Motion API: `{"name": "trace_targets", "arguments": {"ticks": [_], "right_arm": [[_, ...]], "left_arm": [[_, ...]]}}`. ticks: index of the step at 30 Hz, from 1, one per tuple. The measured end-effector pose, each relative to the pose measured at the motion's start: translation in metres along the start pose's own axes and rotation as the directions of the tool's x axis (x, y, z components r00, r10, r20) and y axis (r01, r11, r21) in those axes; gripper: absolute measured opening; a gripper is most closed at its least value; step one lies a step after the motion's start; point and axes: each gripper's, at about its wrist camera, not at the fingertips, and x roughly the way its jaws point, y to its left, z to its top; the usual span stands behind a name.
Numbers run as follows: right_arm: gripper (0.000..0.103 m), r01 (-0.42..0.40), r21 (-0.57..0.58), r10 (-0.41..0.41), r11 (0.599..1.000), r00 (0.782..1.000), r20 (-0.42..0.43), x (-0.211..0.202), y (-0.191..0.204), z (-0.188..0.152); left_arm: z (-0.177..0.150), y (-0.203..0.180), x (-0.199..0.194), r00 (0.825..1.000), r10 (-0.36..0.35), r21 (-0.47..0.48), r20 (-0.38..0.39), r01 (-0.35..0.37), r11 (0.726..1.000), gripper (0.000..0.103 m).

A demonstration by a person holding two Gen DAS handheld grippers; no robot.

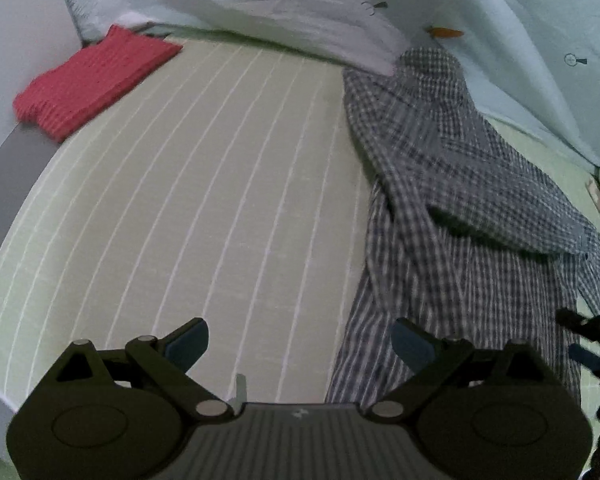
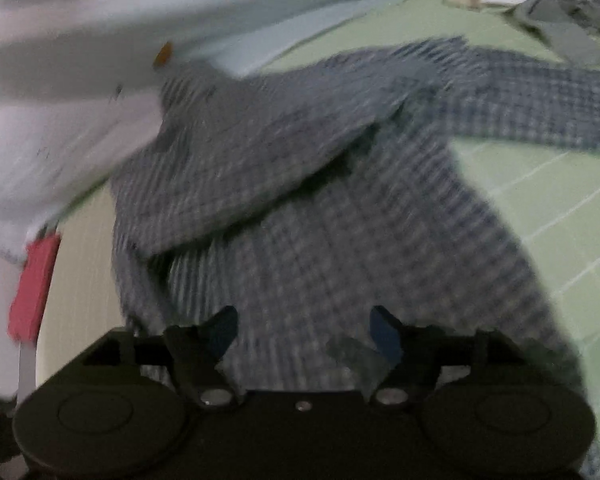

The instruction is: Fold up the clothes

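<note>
Two tools are seen above a bed [image 1: 204, 184] covered by a pale green sheet with thin white lines. The left tool [image 1: 300, 344] is held with its jaws spread wide and nothing between them; bare sheet lies beneath it. The right tool [image 2: 304, 332] is likewise spread, its pads pressing on nothing, with the checked shirt [image 2: 300, 208] lying directly below. That shirt is spread loosely on the bed, one part folded over its body and a sleeve stretched out to the right in the blurred right wrist view. In the left wrist view the shirt [image 1: 460, 200] is found to the right of the left tool. A folded red knit garment [image 1: 88, 80] is placed at the far left corner, well apart from the shirt. A pale duvet [image 1: 300, 8] is bunched along the far edge, touching the shirt's top.
</note>
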Motion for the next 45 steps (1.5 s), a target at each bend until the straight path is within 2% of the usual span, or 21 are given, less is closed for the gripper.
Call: {"name": "trace_targets", "arguments": {"ticks": [7,10,12,15,18,19,20,21,22,24,26,30,36,41,45], "right_arm": [[0.075,0.093,0.089,-0.104,0.992,0.986,0.132,0.013,-0.042,0.066],[0.075,0.144,0.113,-0.162,0.983,0.972,0.170,0.028,-0.062,0.098],[0.075,0.177,0.135,-0.199,0.975,0.964,0.173,0.040,-0.078,0.120],[0.075,0.185,0.140,-0.207,0.973,0.964,0.165,0.058,-0.094,0.144],[0.074,0.196,0.094,-0.208,0.976,0.968,0.142,0.079,-0.102,0.159],[0.072,0.201,0.079,-0.210,0.976,0.969,0.131,0.087,-0.104,0.164],[0.064,0.193,0.078,-0.201,0.978,0.973,0.115,0.093,-0.106,0.167],[0.052,0.174,0.078,-0.181,0.982,0.978,0.101,0.099,-0.107,0.169],[0.046,0.158,0.072,-0.165,0.985,0.982,0.095,0.102,-0.107,0.169],[0.015,0.151,0.033,-0.153,0.988,0.982,0.108,0.102,-0.101,0.170],[0.012,0.144,-0.006,-0.142,0.990,0.982,0.126,0.098,-0.095,0.171],[0.010,0.123,-0.033,-0.113,0.992,0.970,0.214,0.077,-0.087,0.178],[0.010,0.093,0.040,-0.100,0.995,0.937,0.334,0.051,-0.094,0.197],[0.010,0.136,0.036,-0.139,0.990,0.909,0.392,0.035,-0.099,0.209],[0.010,0.121,0.128,-0.164,0.984,0.891,0.424,0.026,-0.117,0.218]], "left_arm": [[0.038,-0.016,0.029,1.000,0.006,0.004,0.025,-0.006,1.000,0.098],[0.060,-0.022,0.045,1.000,0.005,-0.010,0.020,-0.005,1.000,0.098],[0.072,-0.026,0.054,1.000,0.010,-0.029,0.001,-0.010,1.000,0.098],[0.085,-0.034,0.067,1.000,0.016,-0.042,-0.010,-0.016,0.999,0.098],[0.093,-0.042,0.079,0.999,0.028,-0.031,-0.021,-0.029,0.999,0.098],[0.093,-0.044,0.082,0.999,0.035,-0.027,-0.027,-0.036,0.999,0.098],[0.095,-0.045,0.084,0.999,0.040,-0.022,-0.033,-0.041,0.999,0.098],[0.096,-0.047,0.086,0.999,0.043,-0.017,-0.034,-0.044,0.999,0.098],[0.097,-0.047,0.087,0.998,0.045,-0.011,-0.034,-0.045,0.999,0.098],[0.098,-0.047,0.089,0.998,0.057,-0.003,-0.041,-0.057,0.998,0.098],[0.100,-0.047,0.091,0.996,0.071,0.003,-0.047,-0.071,0.997,0.098],[0.105,-0.048,0.093,0.994,0.095,0.019,-0.045,-0.094,0.995,0.098],[0.115,-0.057,0.102,0.994,0.106,0.054,-0.040,-0.103,0.993,0.098],[0.128,-0.067,0.112,0.995,0.099,0.068,-0.028,-0.097,0.993,0.098],[0.142,-0.075,0.121,0.996,0.092,0.073,-0.006,-0.091,0.993,0.098]]}}
